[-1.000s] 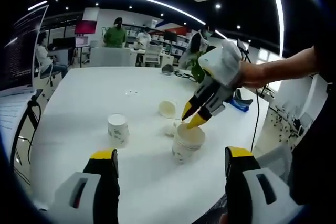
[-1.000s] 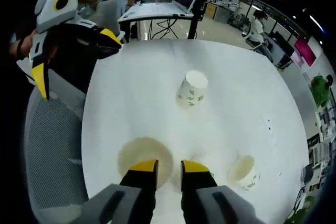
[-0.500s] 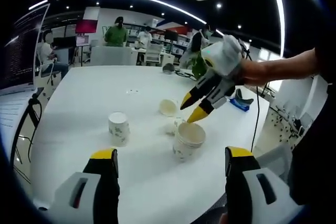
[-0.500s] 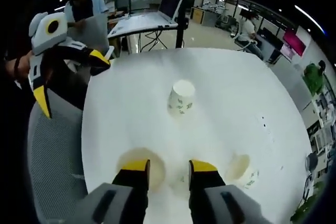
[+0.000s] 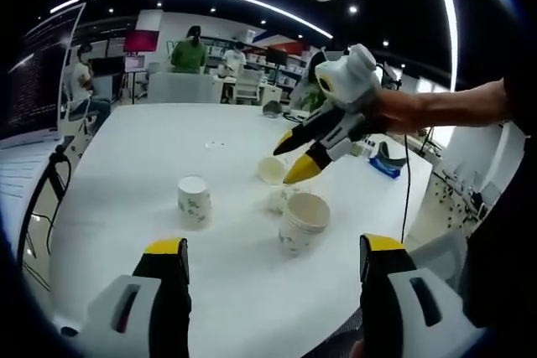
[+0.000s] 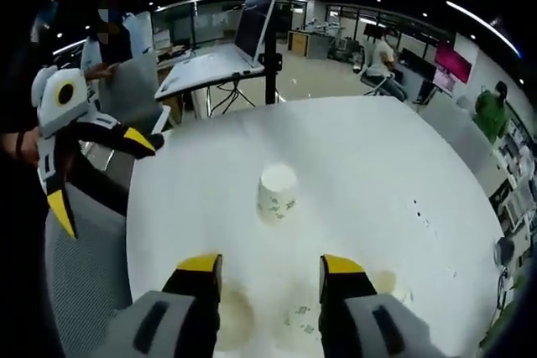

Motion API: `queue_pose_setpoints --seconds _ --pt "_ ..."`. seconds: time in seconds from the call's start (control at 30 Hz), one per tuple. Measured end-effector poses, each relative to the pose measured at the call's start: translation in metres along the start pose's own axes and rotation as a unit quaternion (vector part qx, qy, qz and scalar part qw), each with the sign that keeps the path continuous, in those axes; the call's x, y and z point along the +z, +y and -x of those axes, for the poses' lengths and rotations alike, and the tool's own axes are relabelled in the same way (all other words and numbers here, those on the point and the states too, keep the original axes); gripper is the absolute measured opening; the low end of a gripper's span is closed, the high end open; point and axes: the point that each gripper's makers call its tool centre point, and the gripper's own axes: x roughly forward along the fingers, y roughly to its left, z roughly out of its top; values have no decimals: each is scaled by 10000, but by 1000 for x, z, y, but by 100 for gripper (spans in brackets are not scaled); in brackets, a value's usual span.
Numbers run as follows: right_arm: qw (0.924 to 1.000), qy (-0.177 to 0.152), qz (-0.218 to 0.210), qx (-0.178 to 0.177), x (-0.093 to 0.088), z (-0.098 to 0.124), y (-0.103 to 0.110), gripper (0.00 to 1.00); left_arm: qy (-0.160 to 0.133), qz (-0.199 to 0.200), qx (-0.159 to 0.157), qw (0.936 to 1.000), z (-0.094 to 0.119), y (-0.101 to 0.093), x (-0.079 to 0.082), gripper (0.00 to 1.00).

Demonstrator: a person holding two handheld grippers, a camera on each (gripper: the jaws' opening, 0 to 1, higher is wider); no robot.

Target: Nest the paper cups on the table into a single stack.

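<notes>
On the white table [image 5: 126,173] in the left gripper view, four paper cups sit apart from one another: an upside-down cup [image 5: 194,201] to the left, an upright cup [image 5: 302,222] nearest the camera, a small cup lying on its side [image 5: 278,199] just behind it, and another tipped cup [image 5: 270,170] farther back. The right gripper [image 5: 295,159] hangs above this cluster with its fingers spread and empty, while the left gripper [image 5: 268,262] waits low at the table's near edge, its fingers wide apart and holding nothing. Over in the right gripper view, the upside-down cup [image 6: 277,194] stands alone mid-table, the upright cup [image 6: 231,318] and side-lying cup [image 6: 295,318] lie just below the spread fingers of the right gripper [image 6: 270,267], and the far tipped cup [image 6: 394,288] rests off to one side; the left gripper [image 6: 92,169] hovers open beyond the table edge. By my reading no cup is nested yet, so the whole stack remains to be built.
</notes>
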Motion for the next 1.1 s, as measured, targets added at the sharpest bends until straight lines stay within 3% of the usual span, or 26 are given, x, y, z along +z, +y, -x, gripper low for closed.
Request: queue_pose_setpoints --seconds 0.3,0.53,0.7,0.9,0.93,1.1 --pt "10000 1 -51 59 17 -29 0 46 -17 35 67 10000 6 6 -1 82" --pt "9994 -87 -348 32 36 -53 -9 46 -34 99 120 9999 10 8 -4 82" --pt "9994 -39 -343 50 38 -64 -1 47 -56 147 157 9998 13 11 -5 82" --pt "9989 5 -474 -16 43 -90 -10 47 -77 237 261 9993 21 17 -9 82" --pt "9987 7 -505 -18 44 -83 -6 47 -77 248 278 9993 22 17 -9 82" --pt "9955 -24 -941 -57 48 -96 -10 48 -88 324 340 9989 27 19 -11 82"
